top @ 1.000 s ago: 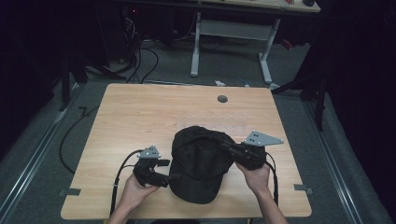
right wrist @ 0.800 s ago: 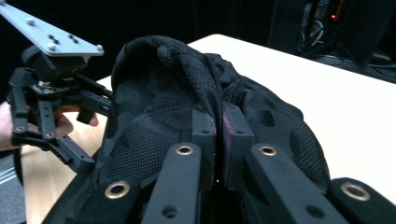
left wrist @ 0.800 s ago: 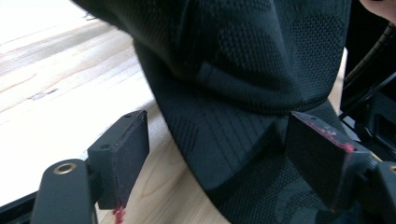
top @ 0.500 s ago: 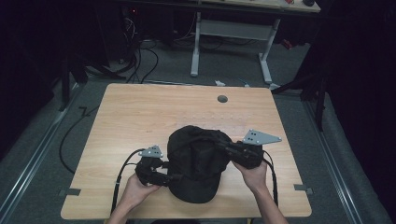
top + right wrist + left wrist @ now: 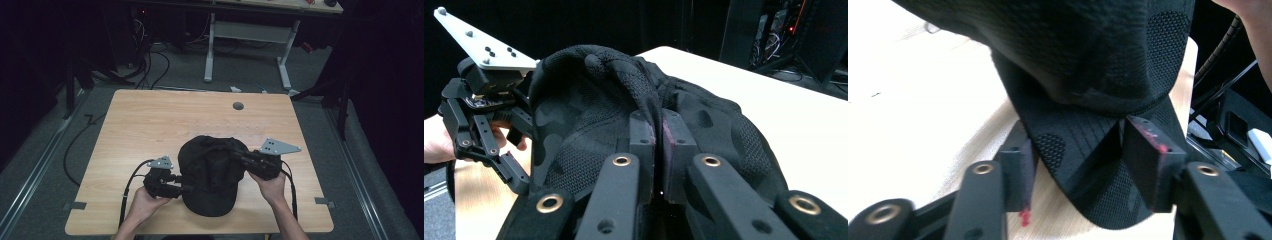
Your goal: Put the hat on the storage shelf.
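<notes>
A black mesh cap (image 5: 210,175) lies on the wooden table (image 5: 150,120), brim toward the front edge. My left gripper (image 5: 185,189) is at the cap's left side. In the left gripper view its jaws have just been closing, and the pads (image 5: 1018,170) now press the brim (image 5: 1083,165) between them so that it buckles. My right gripper (image 5: 236,156) reaches in from the right. Its jaws are shut on a pinched ridge of the crown fabric (image 5: 649,100), as the right gripper view (image 5: 656,132) shows. That view also shows the left gripper (image 5: 484,125) beyond the cap.
A small round grommet (image 5: 238,105) sits in the tabletop near its far edge. Behind the table stand a desk's white legs (image 5: 210,45), with cables (image 5: 150,60) on the floor. The table's front edge runs just below the hands.
The left gripper's jaws have narrowed from wide open onto the cap's brim. The cap has shifted slightly to the left. Both hands stay where they were.
</notes>
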A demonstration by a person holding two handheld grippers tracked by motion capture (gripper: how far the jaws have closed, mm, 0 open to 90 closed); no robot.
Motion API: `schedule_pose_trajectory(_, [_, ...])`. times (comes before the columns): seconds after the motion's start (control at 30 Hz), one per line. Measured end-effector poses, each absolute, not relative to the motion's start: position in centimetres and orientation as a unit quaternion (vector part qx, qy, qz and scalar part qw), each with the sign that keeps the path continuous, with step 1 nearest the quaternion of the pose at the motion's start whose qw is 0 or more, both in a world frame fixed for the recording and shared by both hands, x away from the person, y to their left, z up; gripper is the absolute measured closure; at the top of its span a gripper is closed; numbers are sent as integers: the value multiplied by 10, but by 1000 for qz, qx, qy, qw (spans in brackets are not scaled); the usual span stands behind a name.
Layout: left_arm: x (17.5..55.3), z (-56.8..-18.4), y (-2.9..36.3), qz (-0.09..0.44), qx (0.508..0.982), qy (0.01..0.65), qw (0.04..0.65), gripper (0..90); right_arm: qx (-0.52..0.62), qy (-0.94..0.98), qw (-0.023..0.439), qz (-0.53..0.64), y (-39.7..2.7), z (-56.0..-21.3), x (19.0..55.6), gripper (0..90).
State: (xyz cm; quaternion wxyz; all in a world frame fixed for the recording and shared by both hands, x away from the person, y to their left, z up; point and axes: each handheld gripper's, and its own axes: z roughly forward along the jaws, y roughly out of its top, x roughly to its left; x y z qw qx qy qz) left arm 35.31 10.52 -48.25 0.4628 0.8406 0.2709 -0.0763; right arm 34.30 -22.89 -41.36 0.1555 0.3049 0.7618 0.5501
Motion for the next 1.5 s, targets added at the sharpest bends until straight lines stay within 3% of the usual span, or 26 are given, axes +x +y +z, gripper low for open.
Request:
schedule_pose_trajectory(0.5, [349, -478, 110, -108, 835, 244, 482, 747, 296, 759, 174, 553, -226, -409, 342, 846])
schedule_pose_trajectory(0.77, [344, -472, 109, -120, 833, 221, 492, 857, 298, 759, 176, 552, -227, -409, 344, 795])
schedule_pose_trajectory(0.9, [340, -469, 111, -114, 834, 216, 495, 863, 301, 759, 176, 549, -228, -409, 345, 779])
schedule_pose_trajectory(1.2, [336, -464, 120, -88, 827, 226, 508, 866, 321, 753, 165, 550, -231, -413, 347, 511])
schedule_pose_trajectory(1.33, [335, -464, 122, -82, 824, 229, 512, 867, 336, 747, 170, 548, -236, -415, 345, 445])
schedule_pose_trajectory(1.5, [335, -461, 126, -75, 817, 235, 521, 867, 347, 748, 172, 539, -244, -422, 342, 427])
